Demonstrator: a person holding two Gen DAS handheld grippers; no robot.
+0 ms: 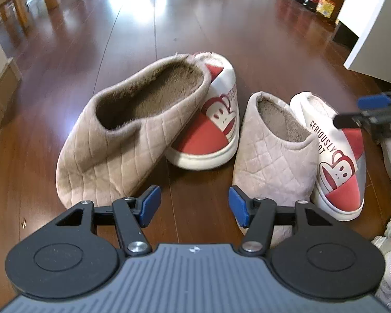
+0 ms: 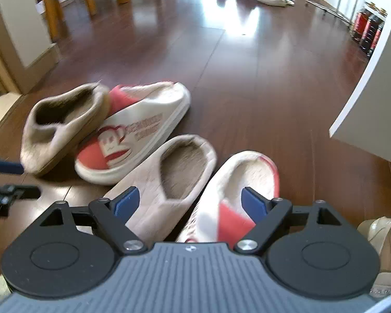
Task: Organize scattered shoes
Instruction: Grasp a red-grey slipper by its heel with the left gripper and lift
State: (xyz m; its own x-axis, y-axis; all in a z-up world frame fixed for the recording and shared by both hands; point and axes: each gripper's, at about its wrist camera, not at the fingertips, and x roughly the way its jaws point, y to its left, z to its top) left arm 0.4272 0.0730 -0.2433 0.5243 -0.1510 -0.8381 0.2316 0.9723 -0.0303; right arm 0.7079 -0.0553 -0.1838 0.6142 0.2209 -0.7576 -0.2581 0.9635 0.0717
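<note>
Both grippers hang open and empty: left gripper over bare wooden floor, right gripper straddling the nearer beige quilted slipper and white-and-red monkey-print slipper, risking a mismatched grab.

Slippers and floor: materials and finish

Ahead of the fingers: two beige slippers in quilted, matt velvety cloth with furry lining; two red-and-white slippers in smooth printed fabric, white rubbery soles; glossy dark wood floor; finger pads blue ribbed plastic.
</note>
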